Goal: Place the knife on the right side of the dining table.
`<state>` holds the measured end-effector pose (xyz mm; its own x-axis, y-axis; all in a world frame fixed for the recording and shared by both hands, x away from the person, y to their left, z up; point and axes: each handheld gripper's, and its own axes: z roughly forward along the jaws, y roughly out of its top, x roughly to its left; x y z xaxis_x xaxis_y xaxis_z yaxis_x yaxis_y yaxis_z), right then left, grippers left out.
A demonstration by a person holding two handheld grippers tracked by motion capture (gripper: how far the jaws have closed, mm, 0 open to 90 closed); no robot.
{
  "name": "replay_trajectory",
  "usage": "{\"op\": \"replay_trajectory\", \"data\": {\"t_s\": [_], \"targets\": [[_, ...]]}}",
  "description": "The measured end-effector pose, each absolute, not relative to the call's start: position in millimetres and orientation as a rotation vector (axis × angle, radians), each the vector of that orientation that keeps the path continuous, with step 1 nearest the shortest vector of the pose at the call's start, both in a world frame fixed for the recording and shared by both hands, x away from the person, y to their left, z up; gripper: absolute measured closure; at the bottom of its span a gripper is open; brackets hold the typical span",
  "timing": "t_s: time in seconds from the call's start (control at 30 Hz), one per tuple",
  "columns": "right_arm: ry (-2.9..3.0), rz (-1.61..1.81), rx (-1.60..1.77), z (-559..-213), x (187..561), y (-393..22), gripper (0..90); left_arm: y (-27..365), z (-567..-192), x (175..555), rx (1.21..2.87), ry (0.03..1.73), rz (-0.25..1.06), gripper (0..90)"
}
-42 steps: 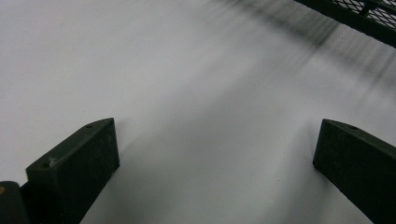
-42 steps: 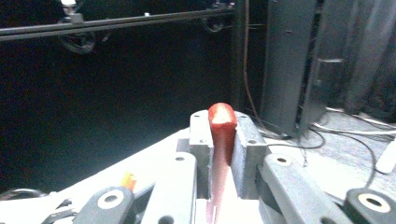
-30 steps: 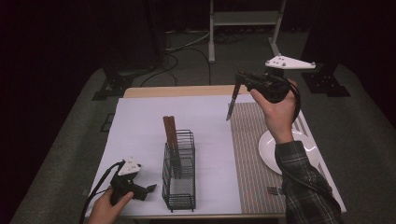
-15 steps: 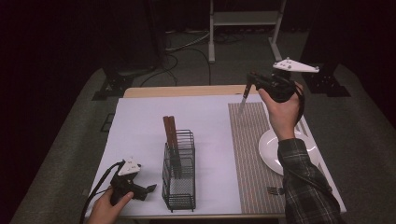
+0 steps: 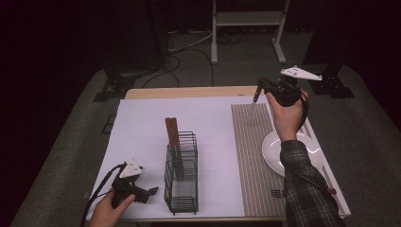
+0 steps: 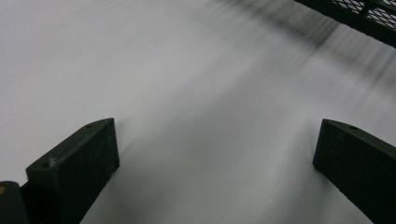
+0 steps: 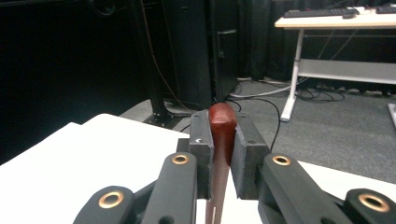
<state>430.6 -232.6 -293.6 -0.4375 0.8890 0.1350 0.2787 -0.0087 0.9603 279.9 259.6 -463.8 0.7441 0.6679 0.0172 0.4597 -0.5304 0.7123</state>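
Here our right tool (image 7: 219, 154) pinches one red-brown wooden-handled utensil (image 7: 221, 135), its handle upright between the pads; our left tool (image 6: 215, 158) stands spread over the white desk (image 6: 187, 93).

Room dark; walls not discernible, light falls mainly on the tabletop (image 5: 142, 123), which is white-covered with a strip of wood edge showing at the far side. Floor (image 5: 71, 156): grey carpet, visible on both sides and beyond. Black cables (image 5: 182, 47) trail across the floor behind the tabletop. Dark stand feet (image 5: 111, 90) rest on the carpet at far left; a similar base (image 5: 338, 87) at far right. White metal desk frame (image 5: 246, 19) stands further back. In the right gripper view, a light desk (image 7: 334, 21) carries keyboards (image 7: 322, 12); a tall black cabinet (image 7: 201, 51) stands beside it.
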Motion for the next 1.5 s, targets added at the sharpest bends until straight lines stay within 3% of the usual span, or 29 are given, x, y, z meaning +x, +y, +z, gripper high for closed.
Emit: {"op": "replay_trajectory", "data": {"t_s": [0.63,1.5], "targets": [[1.701,1.408,1.340,-334,446,-249,79.2,260,-464,280,2.226,0.844,0.375,0.0],[1.659,1.299,1.385,-343,439,-276,72.9,260,-464,280,2.226,0.845,0.374,0.0]]}}
